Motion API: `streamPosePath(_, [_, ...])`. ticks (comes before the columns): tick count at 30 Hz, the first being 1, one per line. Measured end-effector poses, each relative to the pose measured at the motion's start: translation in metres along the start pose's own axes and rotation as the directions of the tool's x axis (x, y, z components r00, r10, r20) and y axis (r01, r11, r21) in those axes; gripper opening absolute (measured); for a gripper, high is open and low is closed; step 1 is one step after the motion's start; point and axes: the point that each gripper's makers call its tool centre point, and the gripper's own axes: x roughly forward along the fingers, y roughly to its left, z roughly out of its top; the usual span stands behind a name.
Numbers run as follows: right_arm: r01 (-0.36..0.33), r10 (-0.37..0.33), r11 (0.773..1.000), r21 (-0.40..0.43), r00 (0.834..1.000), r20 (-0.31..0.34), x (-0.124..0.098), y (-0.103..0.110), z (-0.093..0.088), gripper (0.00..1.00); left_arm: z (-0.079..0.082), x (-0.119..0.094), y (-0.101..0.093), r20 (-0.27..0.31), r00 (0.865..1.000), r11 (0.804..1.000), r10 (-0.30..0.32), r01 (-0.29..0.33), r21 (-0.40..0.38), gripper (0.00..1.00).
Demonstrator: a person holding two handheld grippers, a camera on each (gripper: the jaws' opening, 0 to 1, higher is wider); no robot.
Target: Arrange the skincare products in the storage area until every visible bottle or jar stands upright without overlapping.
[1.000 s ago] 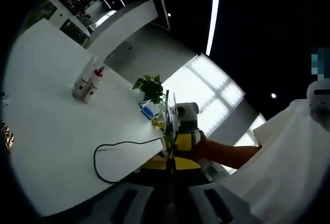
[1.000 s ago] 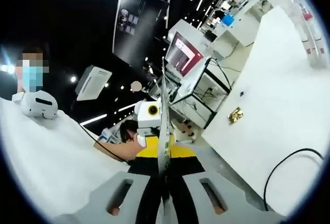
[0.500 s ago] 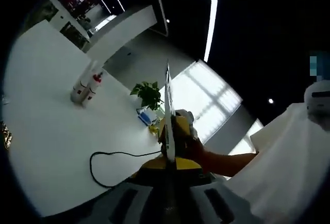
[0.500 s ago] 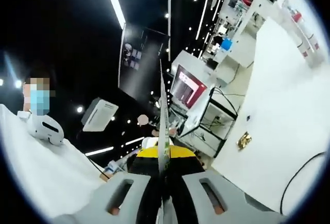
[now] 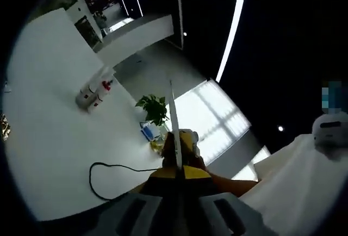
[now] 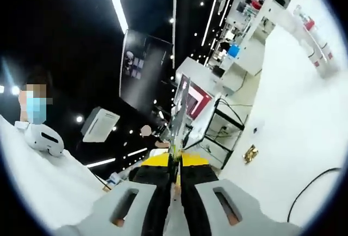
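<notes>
Two white skincare bottles (image 5: 93, 91) with red caps stand close together far off on the white table (image 5: 49, 138) in the left gripper view. They appear again as bottles (image 6: 315, 43) at the far right of the right gripper view. My left gripper (image 5: 172, 86) is shut, its jaws pressed into one thin line with nothing between them. My right gripper (image 6: 176, 113) is shut the same way, holding nothing. Both are held up in the air, well away from the bottles. Each view has the other yellow gripper just behind its own jaws.
A black cable (image 5: 106, 173) loops near the table's near edge. A potted plant (image 5: 153, 107) and a blue item (image 5: 145, 132) stand at the table's far side. A small gold object (image 6: 250, 153) lies on the table. A person in white (image 6: 49, 187) stands close by.
Both views have tilted upward and rolled a little. The other gripper has sunk lower behind each view's jaws. The bottles have stayed put on the table.
</notes>
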Motion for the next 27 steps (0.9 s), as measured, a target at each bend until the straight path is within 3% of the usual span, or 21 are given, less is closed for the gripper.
streamPosePath(2, [0.036,-0.035,0.999,-0.041,0.999,0.008,-0.001,-0.003,0.003,0.0,0.002,0.002,0.0,0.012,1.0,1.0,0.0,0.0,-0.003,0.01])
streamPosePath(4, [0.014,-0.014,1.0,-0.002,0.999,0.032,0.001,0.0,0.006,0.0,0.01,0.005,-0.003,0.068,0.997,1.0,-0.026,0.027,-0.008,0.04])
streamPosePath(6, [0.026,-0.025,0.999,-0.025,0.999,0.038,0.002,-0.001,0.007,0.0,0.015,0.007,-0.003,0.089,0.995,0.998,-0.039,0.044,-0.051,0.07])
streamPosePath(11, [0.031,-0.029,0.999,-0.039,0.999,0.03,0.008,-0.004,0.002,0.0,0.016,0.014,0.002,0.08,0.997,0.999,-0.014,0.018,-0.05,0.08])
streamPosePath(13, [0.018,-0.016,0.999,-0.041,0.999,0.03,0.01,-0.003,0.002,0.0,0.016,0.015,0.006,0.06,0.998,1.0,-0.002,0.004,-0.019,0.03])
streamPosePath(16, [0.065,-0.06,0.99,-0.122,0.997,0.041,0.013,-0.009,0.004,0.01,0.02,0.013,0.011,0.055,0.998,1.0,0.009,-0.009,-0.01,0.02])
streamPosePath(19, [0.099,-0.097,0.974,-0.206,0.995,0.02,0.014,-0.013,0.005,0.05,0.023,0.011,0.015,0.048,0.998,1.0,0.026,-0.027,0.005,0.01])
streamPosePath(22, [0.13,-0.137,0.954,-0.269,0.991,-0.006,0.017,-0.016,0.003,0.18,0.027,0.012,0.018,0.036,0.998,0.998,0.053,-0.054,0.04,0.01])
streamPosePath(27, [0.183,-0.212,0.901,-0.393,0.977,-0.032,0.011,-0.022,0.001,0.3,0.038,0.01,0.018,0.042,0.998,0.997,0.052,-0.054,0.047,0.0])
